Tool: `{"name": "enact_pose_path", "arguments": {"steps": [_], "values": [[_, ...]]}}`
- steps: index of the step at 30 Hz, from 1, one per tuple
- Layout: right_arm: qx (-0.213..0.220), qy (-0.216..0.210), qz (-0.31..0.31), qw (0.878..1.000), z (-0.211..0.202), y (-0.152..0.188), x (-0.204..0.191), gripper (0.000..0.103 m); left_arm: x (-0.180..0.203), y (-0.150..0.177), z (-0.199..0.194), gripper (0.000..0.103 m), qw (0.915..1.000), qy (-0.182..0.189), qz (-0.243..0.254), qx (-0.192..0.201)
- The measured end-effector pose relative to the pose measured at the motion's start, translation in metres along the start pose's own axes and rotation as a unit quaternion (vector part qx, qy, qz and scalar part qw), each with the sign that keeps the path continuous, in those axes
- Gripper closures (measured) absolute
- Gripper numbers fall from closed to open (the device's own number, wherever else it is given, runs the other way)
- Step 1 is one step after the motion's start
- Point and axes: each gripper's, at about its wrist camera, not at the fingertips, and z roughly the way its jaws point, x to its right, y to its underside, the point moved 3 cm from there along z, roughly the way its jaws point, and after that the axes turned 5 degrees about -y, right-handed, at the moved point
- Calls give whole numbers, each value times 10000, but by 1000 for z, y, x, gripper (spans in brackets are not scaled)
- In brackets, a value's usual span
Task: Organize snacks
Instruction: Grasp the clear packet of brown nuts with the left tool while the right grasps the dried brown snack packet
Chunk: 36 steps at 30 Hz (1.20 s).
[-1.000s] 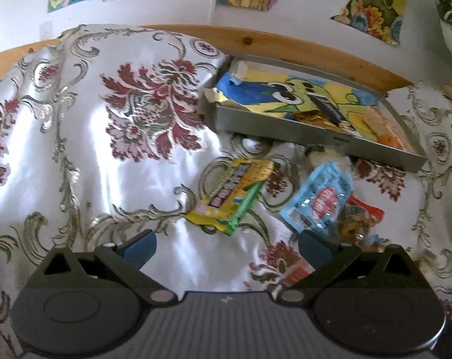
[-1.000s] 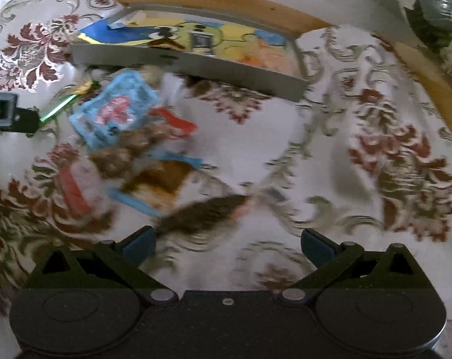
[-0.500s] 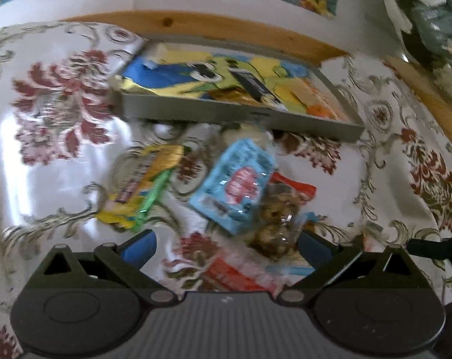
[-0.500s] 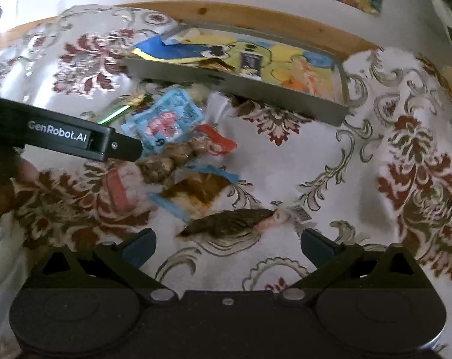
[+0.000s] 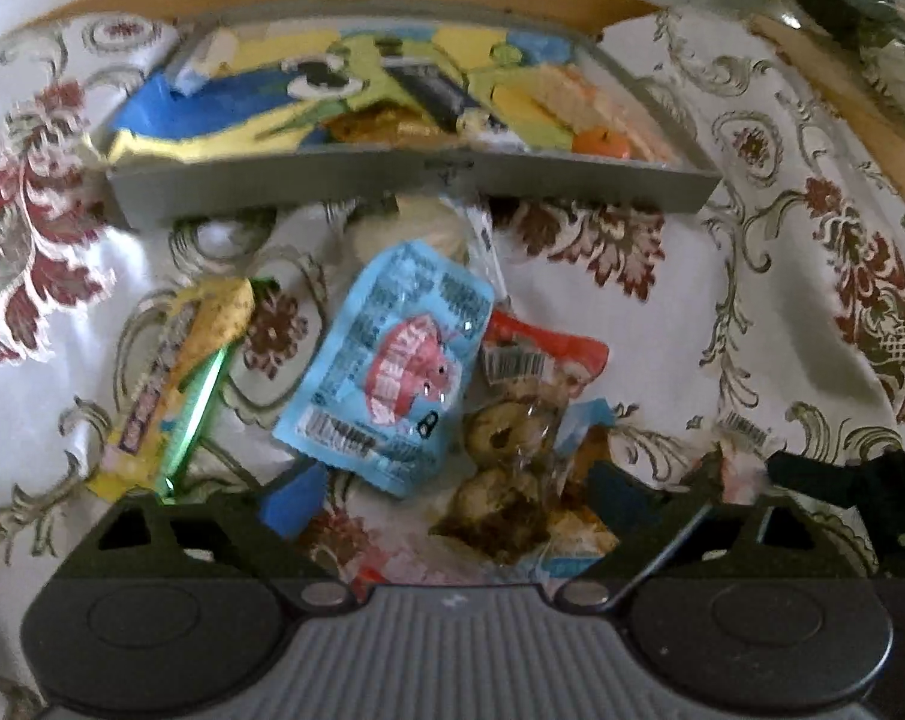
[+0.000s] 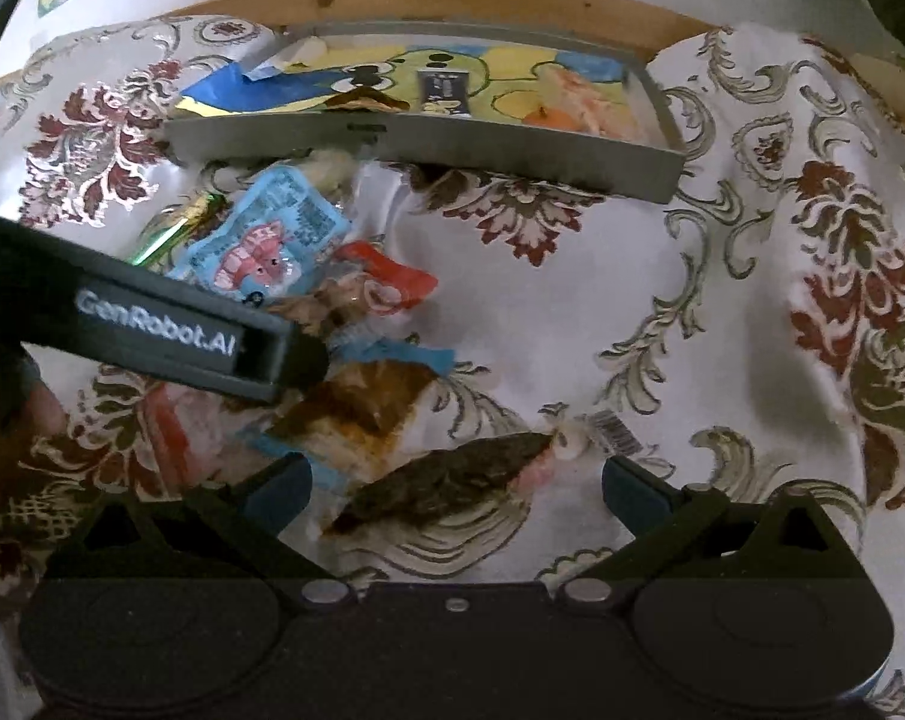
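Snacks (image 6: 260, 252) beside left gripper (image 6: 284, 360) lettered "GenRobot.AI"

Print on the blue packet (image 5: 392, 360) at centre frame is too blurred to read. The left tongs (image 6: 170, 330) cover the red-striped wrapper (image 6: 170, 426) at lower left. Perhaps a hand (image 6: 38, 408) shows at the left edge, cut off.
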Motion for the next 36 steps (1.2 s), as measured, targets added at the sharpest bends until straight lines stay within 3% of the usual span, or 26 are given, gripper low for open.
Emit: {"name": "enact_pose_path", "arguments": {"steps": [5, 7, 11, 17, 23, 28, 33, 36], "values": [[-236, 36, 270, 9994, -1, 5, 4, 1, -2, 5, 4, 34, 9998, -20, -49, -167], [-205, -25, 283, 9994, -2, 5, 3, 4, -4, 6, 2, 37, 9997, 26, -98, -205], [-94, -242, 352, 9990, -4, 2, 4, 23, -10, 9, -1, 42, 9991, 115, -244, -321], [-1, -598, 779, 9952, -8, -3, 14, 44, -16, 14, -6, 41, 9983, 172, -360, -415], [-109, -1016, 1469, 9839, -2, -10, 35, 44, -16, 13, -5, 35, 9988, 187, -167, -415], [-154, -1162, 1628, 9797, 8, -16, 42, 45, -13, 13, -2, 32, 9988, 197, -5, -438], [-82, -1361, 1785, 9745, 10, -18, 46, 69, -8, 14, -2, 34, 9988, 107, 135, -464], [-45, -1548, 1861, 9702, 9, -20, 45, 79, -10, 14, -4, 37, 9984, 186, -13, -536]]}}
